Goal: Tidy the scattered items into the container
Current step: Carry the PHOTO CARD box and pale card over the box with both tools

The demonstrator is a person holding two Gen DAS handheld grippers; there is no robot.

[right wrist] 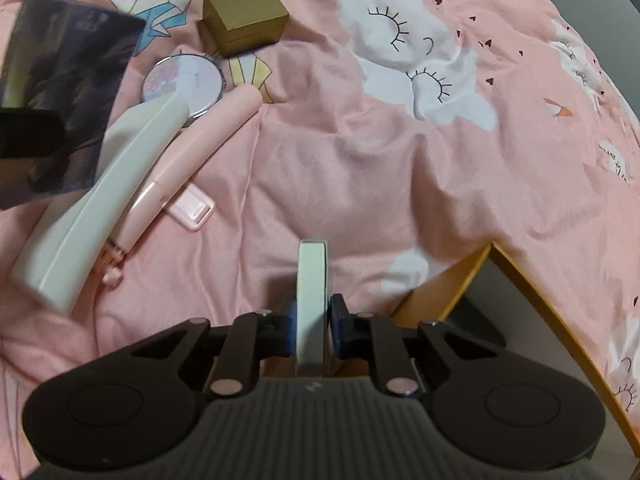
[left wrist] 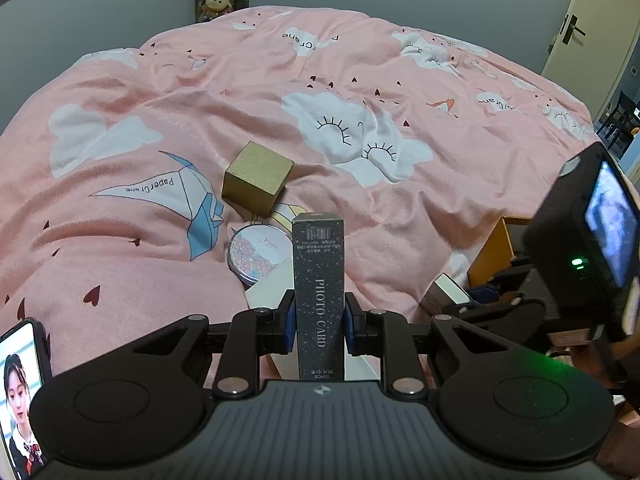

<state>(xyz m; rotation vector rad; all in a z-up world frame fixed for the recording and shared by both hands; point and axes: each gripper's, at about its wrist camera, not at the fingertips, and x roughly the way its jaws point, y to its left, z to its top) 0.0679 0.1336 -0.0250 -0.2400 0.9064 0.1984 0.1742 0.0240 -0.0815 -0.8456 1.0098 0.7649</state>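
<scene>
My left gripper (left wrist: 319, 320) is shut on a dark PHOTO CARD box (left wrist: 319, 280), held upright above the pink bed; the box also shows in the right wrist view (right wrist: 64, 92). My right gripper (right wrist: 312, 324) is shut on a thin pale grey-white flat item (right wrist: 311, 300), held on edge near the orange-walled container (right wrist: 460, 280). On the bed lie a gold cube box (left wrist: 256, 178), a round floral tin (left wrist: 256, 256), a long white box (right wrist: 100, 208), a pink tube-shaped device (right wrist: 192, 152) and a small pink flat case (right wrist: 192, 208).
The container (left wrist: 488, 252) sits off the bed's right edge with dark items inside. The right gripper's camera body (left wrist: 592, 248) is at the right of the left wrist view. A phone (left wrist: 20, 396) shows a video at lower left. A door (left wrist: 592, 20) is at far right.
</scene>
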